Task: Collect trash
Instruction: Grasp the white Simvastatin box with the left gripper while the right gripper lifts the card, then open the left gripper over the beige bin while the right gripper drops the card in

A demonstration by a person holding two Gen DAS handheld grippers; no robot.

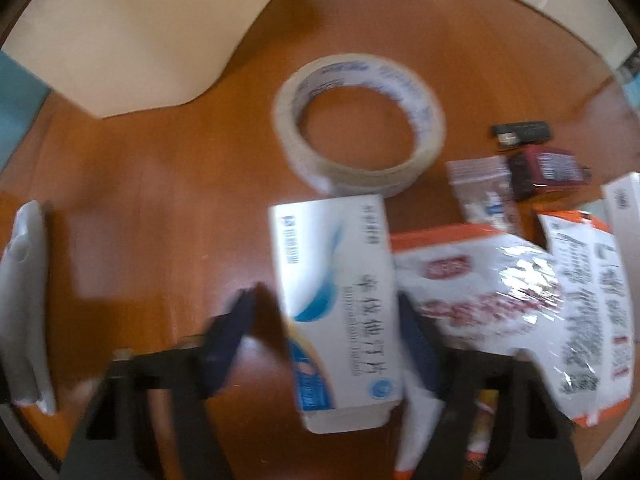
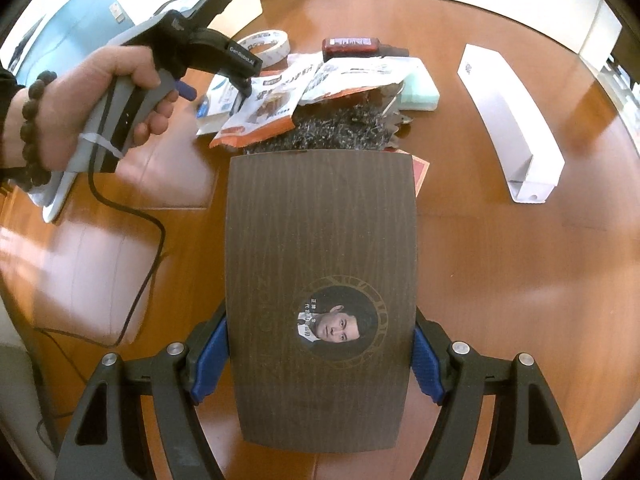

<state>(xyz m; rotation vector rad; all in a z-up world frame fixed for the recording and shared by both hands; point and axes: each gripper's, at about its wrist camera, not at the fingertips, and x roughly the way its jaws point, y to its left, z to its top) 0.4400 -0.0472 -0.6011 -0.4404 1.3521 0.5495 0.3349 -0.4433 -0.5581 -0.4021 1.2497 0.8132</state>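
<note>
My right gripper (image 2: 320, 340) clamps a dark wood-grain box (image 2: 320, 280), hiding part of the trash pile (image 2: 320, 92) beyond. My left gripper (image 1: 324, 344), blurred, straddles a white medicine box (image 1: 336, 300), jaws apart; contact unclear.

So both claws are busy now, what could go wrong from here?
1. The left claw straddles the white medicine box, but its right finger sits close to the orange snack bag; closing may pinch the bag too.
2. The tape roll lies just beyond the box and could get nudged.
3. The right claw grips only the near end of the dark wood-grain box, so it may tilt or slip.
</note>
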